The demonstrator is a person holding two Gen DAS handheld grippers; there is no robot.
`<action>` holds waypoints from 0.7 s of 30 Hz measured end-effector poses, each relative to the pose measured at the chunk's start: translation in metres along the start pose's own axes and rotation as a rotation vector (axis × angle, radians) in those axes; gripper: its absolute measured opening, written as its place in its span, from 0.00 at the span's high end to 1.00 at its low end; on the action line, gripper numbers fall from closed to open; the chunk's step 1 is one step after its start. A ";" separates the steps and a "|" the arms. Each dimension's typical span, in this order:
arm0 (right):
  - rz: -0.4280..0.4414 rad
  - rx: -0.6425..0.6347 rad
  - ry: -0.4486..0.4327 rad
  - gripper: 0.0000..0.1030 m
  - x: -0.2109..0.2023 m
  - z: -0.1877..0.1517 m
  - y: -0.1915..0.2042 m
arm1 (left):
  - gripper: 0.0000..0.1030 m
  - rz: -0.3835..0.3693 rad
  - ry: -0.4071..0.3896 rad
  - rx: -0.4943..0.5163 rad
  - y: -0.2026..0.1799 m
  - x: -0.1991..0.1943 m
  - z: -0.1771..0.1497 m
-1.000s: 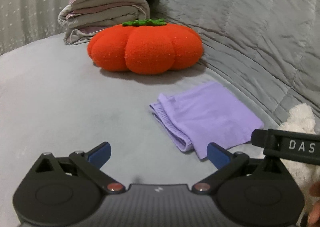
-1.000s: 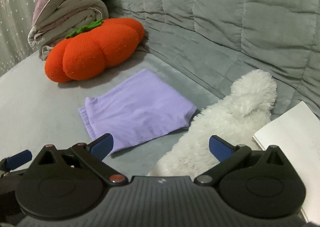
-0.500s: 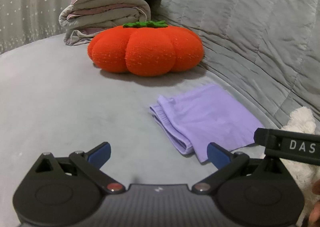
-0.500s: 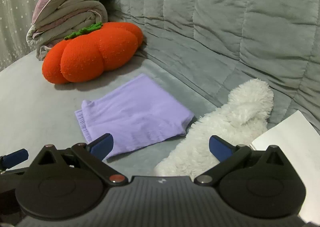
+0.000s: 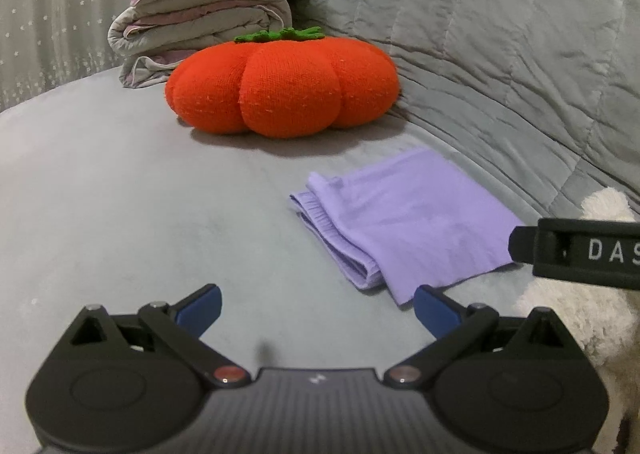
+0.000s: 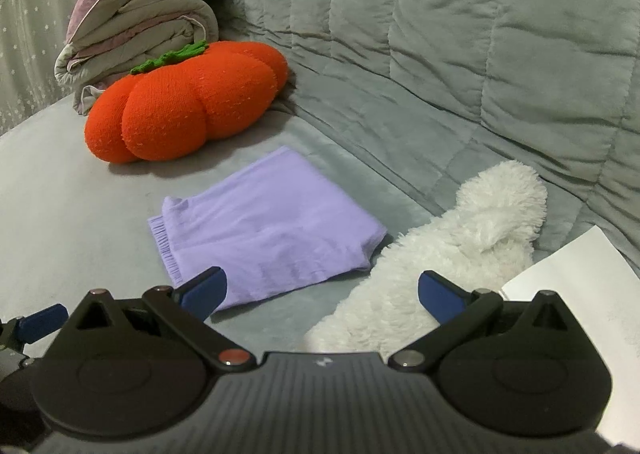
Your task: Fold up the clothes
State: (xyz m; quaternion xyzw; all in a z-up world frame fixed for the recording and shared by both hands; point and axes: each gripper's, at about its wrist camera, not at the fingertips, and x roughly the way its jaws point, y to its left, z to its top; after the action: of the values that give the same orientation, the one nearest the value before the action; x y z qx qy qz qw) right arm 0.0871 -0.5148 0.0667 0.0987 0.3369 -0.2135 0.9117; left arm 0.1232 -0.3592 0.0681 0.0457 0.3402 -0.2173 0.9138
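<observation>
You backed both wide-open, empty grippers, left gripper (image 5: 316, 308) and right gripper (image 6: 322, 292), off; lilac garment (image 6: 264, 230) at 12 o'clock looked folded, likely done.

white letters "das" stand on the right hand-held gripper (image 5: 580, 258), cut off at the frame edge.

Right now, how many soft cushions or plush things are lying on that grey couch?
2. An orange pumpkin cushion sits at the back beside the stacked bedding; a white fluffy plush lies right of the folded purple garment. More could be out of frame.
</observation>
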 end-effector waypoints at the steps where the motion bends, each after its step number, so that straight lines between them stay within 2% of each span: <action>1: -0.001 -0.001 0.000 0.00 0.000 0.000 0.000 | 0.01 -0.001 -0.001 -0.003 0.001 0.000 0.000; 11: 0.005 -0.015 0.004 0.00 0.002 0.000 0.004 | 0.01 0.008 0.010 -0.025 0.006 0.001 0.001; 21: 0.010 -0.020 0.003 0.00 0.002 -0.001 0.006 | 0.01 -0.014 0.036 -0.054 0.010 0.005 0.000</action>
State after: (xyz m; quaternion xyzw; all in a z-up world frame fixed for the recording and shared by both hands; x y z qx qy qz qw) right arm 0.0906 -0.5098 0.0650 0.0915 0.3400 -0.2056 0.9131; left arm 0.1314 -0.3519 0.0644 0.0227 0.3625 -0.2135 0.9069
